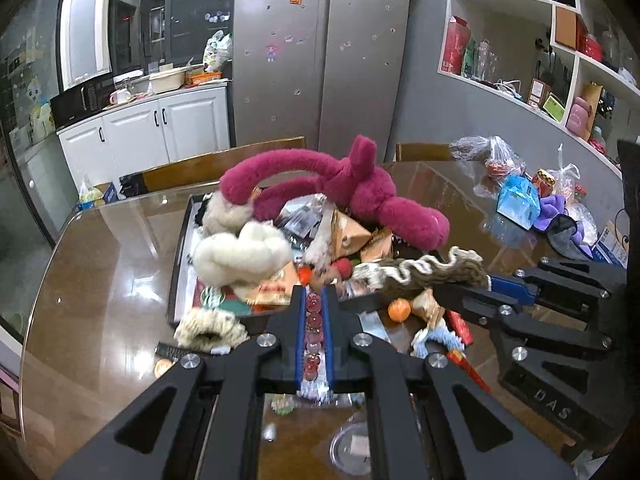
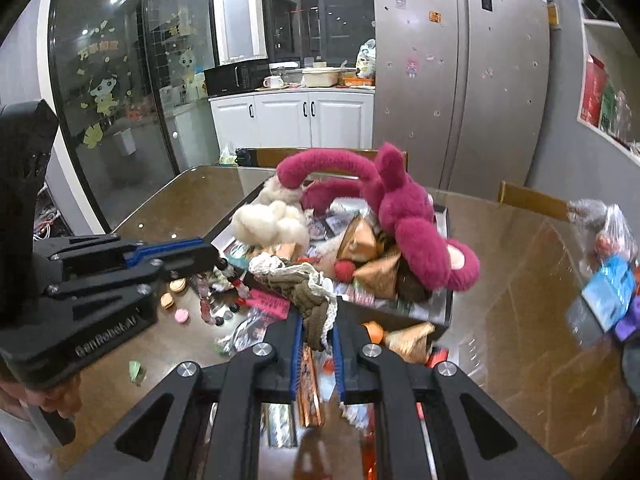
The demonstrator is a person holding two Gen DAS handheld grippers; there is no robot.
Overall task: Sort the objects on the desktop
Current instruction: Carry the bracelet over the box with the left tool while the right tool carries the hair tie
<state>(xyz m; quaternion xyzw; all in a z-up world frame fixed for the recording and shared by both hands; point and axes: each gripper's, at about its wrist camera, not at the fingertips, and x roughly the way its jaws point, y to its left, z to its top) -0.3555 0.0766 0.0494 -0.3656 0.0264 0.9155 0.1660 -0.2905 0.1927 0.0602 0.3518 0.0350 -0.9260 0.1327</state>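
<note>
Left wrist view: the left gripper (image 1: 314, 300) is nearly closed on a pink bead string (image 1: 314, 332), which lies between its jaws. Beyond them sits the heaped tray (image 1: 182, 240).

Right wrist view: the right gripper (image 2: 318, 330) pinches a brown knitted scrunchie (image 2: 310, 300), with the magenta plush toy (image 2: 404, 216) ahead.

Left gripper (image 1: 315, 300) clamped on a string of pink-red glass beads (image 1: 314, 332), just in front of the dark rectangular tray (image 1: 181, 248). Magenta plush toy (image 1: 360, 192) piled atop tray. Right gripper (image 1: 490, 280) pinches brown-cream knitted scrunchie (image 1: 424, 270) at tray's right.
</note>
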